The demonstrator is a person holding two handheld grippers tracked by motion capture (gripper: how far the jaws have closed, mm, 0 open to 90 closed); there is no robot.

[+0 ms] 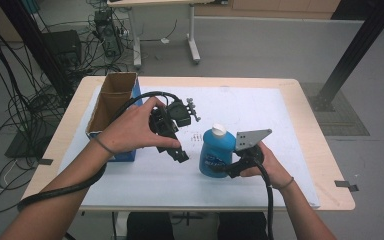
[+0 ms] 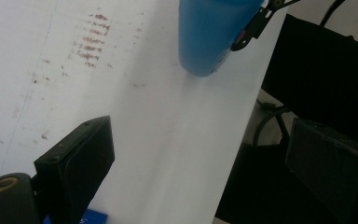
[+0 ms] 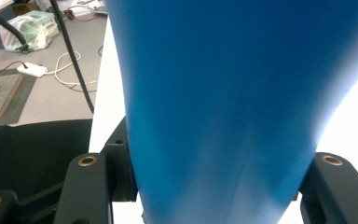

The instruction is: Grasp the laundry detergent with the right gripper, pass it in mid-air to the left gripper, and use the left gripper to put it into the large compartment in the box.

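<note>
The right gripper (image 1: 228, 169) has its two black jaws closed around the lower body of the blue plastic bottle (image 1: 217, 152), one jaw on each flank, as the right gripper view makes plain: the blue wall (image 3: 223, 107) sits squarely between them and narrows toward the base. The bottle stands upright on the white mat (image 1: 260, 115) that covers the surface (image 1: 315, 130), near its front middle, with a white cap (image 1: 219, 130) on top.

The left gripper (image 1: 172, 142) hangs just left of the bottle, tilted down toward the mat, with its jaws well apart and nothing between them; the left gripper view shows bare mat there and the bottle's rounded blue base (image 2: 209, 42) farther off. Behind the left hand (image 1: 130, 131) stands an open cardboard box (image 1: 111, 100) with blue sides.

The bottle looks like a rigid moulded container with smooth, glossy walls, so it is probably a little slippery and may flex under a hard squeeze. If it is full, most of its weight sits low, and the present low grip should carry it steadily. The tapering body could slide through the jaws if it is lifted fast. The cap and neck are a poor place to grip; the broad flanks are better.
</note>
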